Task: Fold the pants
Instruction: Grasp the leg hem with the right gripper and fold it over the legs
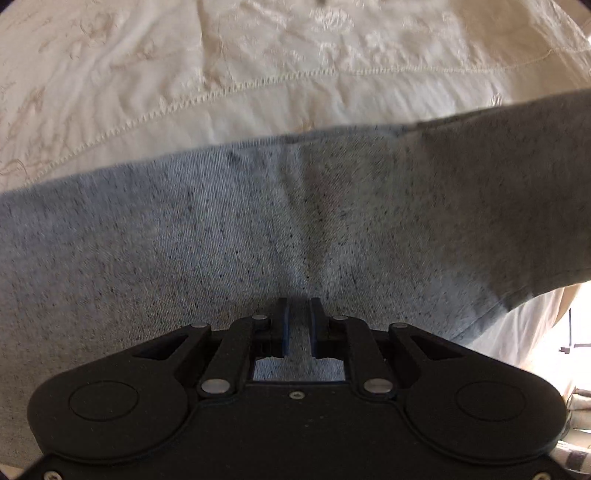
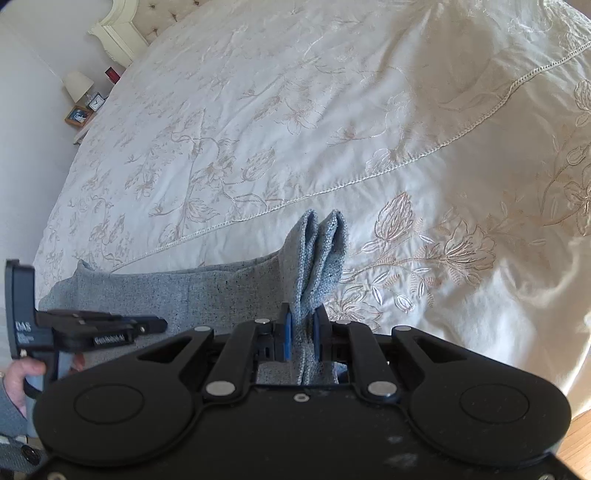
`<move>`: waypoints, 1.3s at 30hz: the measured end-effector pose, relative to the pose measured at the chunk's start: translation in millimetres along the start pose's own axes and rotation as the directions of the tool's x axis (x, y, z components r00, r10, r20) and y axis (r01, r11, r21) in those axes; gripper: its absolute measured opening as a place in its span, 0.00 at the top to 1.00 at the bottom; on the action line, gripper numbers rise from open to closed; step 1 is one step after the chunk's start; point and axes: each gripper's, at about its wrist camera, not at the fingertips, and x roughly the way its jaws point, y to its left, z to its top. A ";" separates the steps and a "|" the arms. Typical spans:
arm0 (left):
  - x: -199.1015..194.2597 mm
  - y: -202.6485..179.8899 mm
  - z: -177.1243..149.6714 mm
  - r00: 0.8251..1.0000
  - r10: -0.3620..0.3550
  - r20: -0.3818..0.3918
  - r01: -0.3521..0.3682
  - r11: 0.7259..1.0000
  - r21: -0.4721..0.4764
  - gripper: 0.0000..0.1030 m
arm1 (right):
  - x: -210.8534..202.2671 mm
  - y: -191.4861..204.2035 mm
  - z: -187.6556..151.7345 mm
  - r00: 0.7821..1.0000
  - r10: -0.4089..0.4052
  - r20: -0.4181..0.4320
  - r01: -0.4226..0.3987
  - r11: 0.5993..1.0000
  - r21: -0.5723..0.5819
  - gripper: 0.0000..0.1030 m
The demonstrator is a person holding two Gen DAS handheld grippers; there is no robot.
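The grey-blue speckled pants (image 1: 295, 206) stretch across the left wrist view over a cream bedspread. My left gripper (image 1: 299, 306) is narrowed with pants fabric between its jaws and running under them. In the right wrist view my right gripper (image 2: 303, 317) is shut on a bunched end of the pants (image 2: 321, 258), which sticks up between the blue pads. The rest of the pants (image 2: 177, 291) runs left toward the left gripper (image 2: 110, 328), held in a hand.
An embroidered cream bedspread (image 2: 295, 129) covers the bed. A headboard (image 2: 122, 33) and a nightstand with a lamp (image 2: 77, 86), clock and frame stand at far left. Wood floor (image 2: 576, 443) shows at lower right.
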 end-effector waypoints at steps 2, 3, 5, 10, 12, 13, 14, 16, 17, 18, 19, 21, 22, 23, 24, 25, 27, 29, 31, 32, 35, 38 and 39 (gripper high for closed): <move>-4.6 7.8 1.2 0.999 -0.039 0.010 0.039 0.999 -0.024 0.82 | -4.3 14.6 -0.3 1.000 -0.011 0.008 0.011 1.000 0.008 0.88; -12.3 14.0 2.4 0.998 -0.060 0.023 0.061 0.997 -0.047 0.82 | -6.2 22.7 -0.1 1.000 -0.015 0.012 0.015 1.000 0.007 0.88; -34.1 29.3 2.1 0.994 -0.073 0.082 0.078 0.995 -0.063 0.82 | -10.4 44.3 -0.5 0.999 -0.025 0.023 0.025 1.000 0.002 0.88; -79.9 87.5 -9.0 0.986 -0.050 0.161 0.063 0.995 -0.076 0.82 | -15.2 115.4 -2.5 0.999 -0.001 0.046 0.001 1.000 -0.003 0.88; -91.3 115.5 -17.5 0.985 -0.032 0.171 0.047 0.995 -0.084 0.82 | -12.1 149.9 -4.7 0.999 0.020 0.050 -0.019 1.000 -0.015 0.88; -95.7 128.9 -21.3 0.984 -0.019 0.175 0.035 0.995 -0.088 0.82 | -9.0 169.2 -6.6 0.998 0.038 0.048 -0.037 0.999 -0.019 0.88; -99.6 145.2 -28.5 0.984 -0.004 0.177 0.021 0.995 -0.097 0.82 | -4.0 188.0 -8.6 0.997 0.059 0.045 -0.058 0.998 -0.026 0.88; -101.4 173.2 -33.0 0.985 0.017 0.174 0.005 0.992 -0.125 0.82 | 9.6 227.8 -14.7 0.995 0.092 0.036 -0.090 0.994 -0.053 0.88; -102.7 186.9 -37.2 0.985 0.026 0.169 -0.002 0.990 -0.141 0.82 | 19.4 246.4 -17.9 0.994 0.103 0.027 -0.101 0.993 -0.064 0.88; -103.8 199.6 -41.3 0.986 0.035 0.164 -0.009 0.988 -0.156 0.82 | 30.5 262.8 -21.5 0.993 0.115 0.013 -0.114 0.991 -0.069 0.88; -105.2 213.2 -46.3 0.987 0.045 0.156 -0.018 0.985 -0.170 0.82 | 44.0 279.1 -26.0 0.992 0.130 -0.001 -0.130 0.989 -0.067 0.88; -109.4 234.2 -52.9 0.987 0.066 0.148 -0.038 0.983 -0.182 0.82 | 70.7 305.0 -34.4 0.989 0.147 -0.029 -0.148 0.986 -0.071 0.88; -111.0 241.8 -55.2 0.986 0.077 0.147 -0.049 0.982 -0.184 0.82 | 88.5 319.3 -40.5 0.988 0.145 -0.048 -0.148 0.986 -0.074 0.88; -112.9 247.7 -56.6 0.985 0.087 0.148 -0.058 0.981 -0.185 0.82 | 104.3 329.6 -45.5 0.988 0.142 -0.066 -0.147 0.986 -0.076 0.88; -115.9 253.6 -59.4 0.984 0.092 0.150 -0.063 0.980 -0.188 0.82 | 118.4 338.7 -49.9 0.987 0.141 -0.082 -0.148 0.986 -0.077 0.88; -118.2 257.7 -60.6 0.984 0.095 0.153 -0.065 0.979 -0.192 0.82 | 132.4 346.2 -54.8 0.986 0.135 -0.097 -0.143 0.987 -0.080 0.88; -123.0 263.7 -62.8 0.982 0.093 0.162 -0.060 0.978 -0.198 0.82 | 153.6 360.2 -62.8 0.990 0.094 -0.100 -0.105 0.989 -0.102 0.86; -125.1 264.5 -61.7 0.981 0.087 0.173 -0.052 0.979 -0.198 0.82 | 170.0 370.0 -67.4 0.993 0.073 -0.096 -0.085 0.988 -0.126 0.79; -127.3 259.1 -60.2 0.980 0.083 0.181 -0.048 0.981 -0.190 0.82 | 177.0 371.8 -69.5 0.987 0.105 -0.118 -0.120 0.985 -0.127 0.74; -127.6 256.6 -58.1 0.979 0.079 0.187 -0.044 0.982 -0.183 0.82 | 177.4 372.8 -69.9 0.984 0.126 -0.125 -0.142 0.982 -0.128 0.73; -128.7 243.8 -51.6 0.978 0.061 0.201 -0.026 0.984 -0.175 0.82 | 165.1 373.7 -69.1 0.975 0.195 -0.107 -0.210 0.964 -0.160 0.70; -127.2 224.3 -45.7 0.976 0.031 0.213 0.003 0.987 -0.159 0.82 | 143.0 359.8 -63.4 0.972 0.227 -0.058 -0.234 0.958 -0.164 0.68; -124.6 216.4 -43.7 0.977 0.027 0.212 0.004 0.989 -0.146 0.82 | 136.8 350.9 -61.8 0.974 0.221 -0.040 -0.225 0.963 -0.151 0.67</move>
